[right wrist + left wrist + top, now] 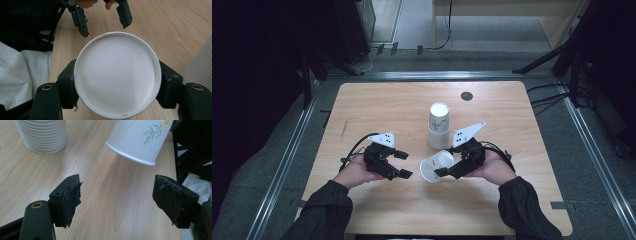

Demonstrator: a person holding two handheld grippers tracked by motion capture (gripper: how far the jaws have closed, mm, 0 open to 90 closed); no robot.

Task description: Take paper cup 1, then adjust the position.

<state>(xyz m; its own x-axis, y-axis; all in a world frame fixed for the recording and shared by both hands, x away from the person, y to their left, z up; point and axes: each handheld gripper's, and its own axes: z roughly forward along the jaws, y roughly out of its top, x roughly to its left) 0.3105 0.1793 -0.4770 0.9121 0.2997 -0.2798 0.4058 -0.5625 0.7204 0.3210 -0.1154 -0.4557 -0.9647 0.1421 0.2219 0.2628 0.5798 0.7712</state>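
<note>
At the left of the high view, the left gripper (401, 164) lay low over the pale wooden bench (377, 107), held in the person's left hand (353, 172), with its white three-cornered plate on top and its black cable trailing off to the left. Its jaws stood apart with nothing between them; in the left gripper view bare wood showed between the two worn black pads (71, 200), and the mouth of the cup hung just beyond them, pointing their way.

Near the middle of the bench, a little farther from the person, stood a tall stack of white paper cups (439, 125), nested and upright on the wood. In the left gripper view its ribbed lower rims (42, 135) appeared at the upper left, well apart from the jaws.

Just in front of that stack and beside it, the single white paper cup with a small green leaf print (437, 166) was held tipped on its side, its open mouth turned to the left toward the left gripper. The right gripper (443, 172), in the person's right hand (494, 171), was clamped on it: in the right gripper view the cup's round white base (117, 75) sat squeezed between the two black jaws, one pressing each side of the wall. The left gripper's jaws showed beyond the cup, at the top of that view.

A small dark round disc (466, 96) lay on the far part of the bench.
</note>
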